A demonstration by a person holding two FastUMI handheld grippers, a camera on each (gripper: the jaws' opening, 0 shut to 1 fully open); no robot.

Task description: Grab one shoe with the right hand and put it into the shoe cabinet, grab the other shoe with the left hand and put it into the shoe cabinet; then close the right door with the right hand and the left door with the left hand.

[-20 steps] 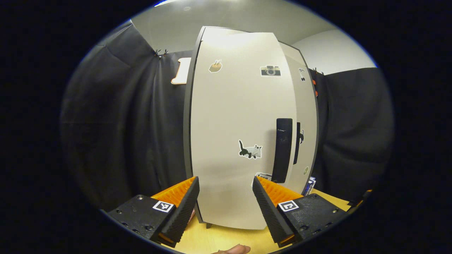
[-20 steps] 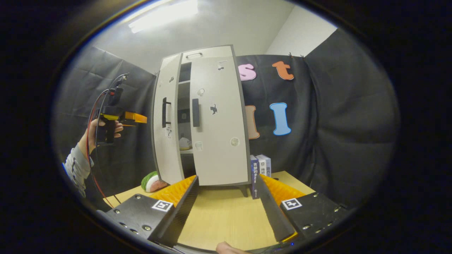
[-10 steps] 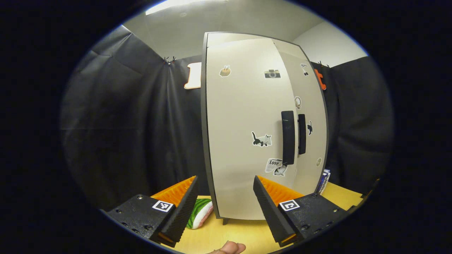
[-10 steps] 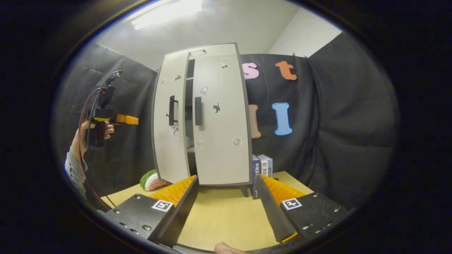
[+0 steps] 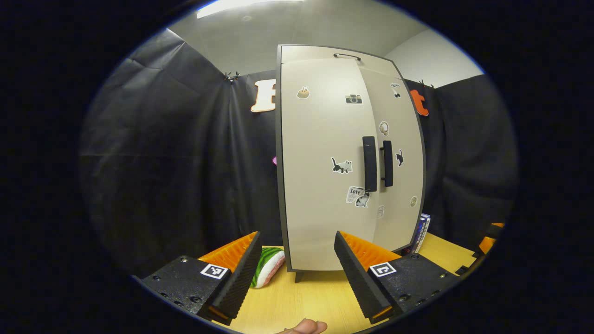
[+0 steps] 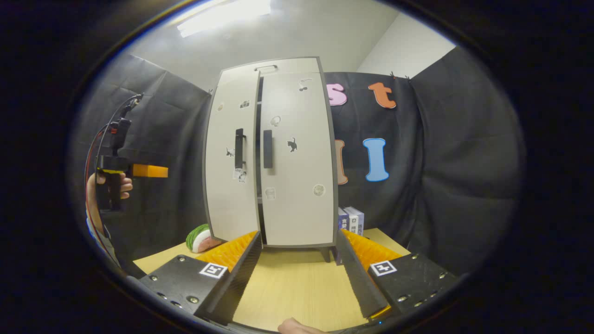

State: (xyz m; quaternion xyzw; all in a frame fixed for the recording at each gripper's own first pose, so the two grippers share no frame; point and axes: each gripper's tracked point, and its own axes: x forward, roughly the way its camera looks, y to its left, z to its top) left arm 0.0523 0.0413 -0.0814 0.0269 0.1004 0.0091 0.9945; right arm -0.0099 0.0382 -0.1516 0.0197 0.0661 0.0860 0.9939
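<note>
Shoe cabinet (image 5: 343,157): tall, narrow unit of smooth pale panels with dark edging, standing on short dark feet on the table (image 6: 287,287). It rises directly ahead of and beyond both sets of fingers. A slim dark handle sits on its top panel.

Left door (image 6: 230,153): flat matte panel, nearly shut; in the right gripper view a thin dark gap runs between it and the right door (image 6: 297,157). In the left gripper view the two doors appear to meet. Each carries a vertical black bar handle beside the centre seam, left door handle (image 5: 369,163), right door handle (image 5: 387,163).

Stickers: small decals scattered over both doors, among them a cat (image 5: 342,165) and a camera (image 5: 353,99).

Table: light wood-grain surface, smooth, extending from beneath the fingers to the cabinet feet.

Left gripper (image 5: 296,260): ribbed finger pads, wide apart, holding nothing; the cabinet's lower edge shows through the gap between them. In the right gripper view it is held in a hand (image 6: 113,183) well off to the left of the cabinet, not touching it, with cables rising from its top.

Right gripper (image 6: 299,262): ribbed fingers set apart, empty, the cabinet base just beyond their tips.

Plush toy (image 5: 268,271): rounded, soft, striped green with a pale and pink face, lying on the table by the cabinet's left foot, just past the left finger.

Books (image 6: 351,220): a few upright spines beside the cabinet's right side, beyond the right finger.
</note>
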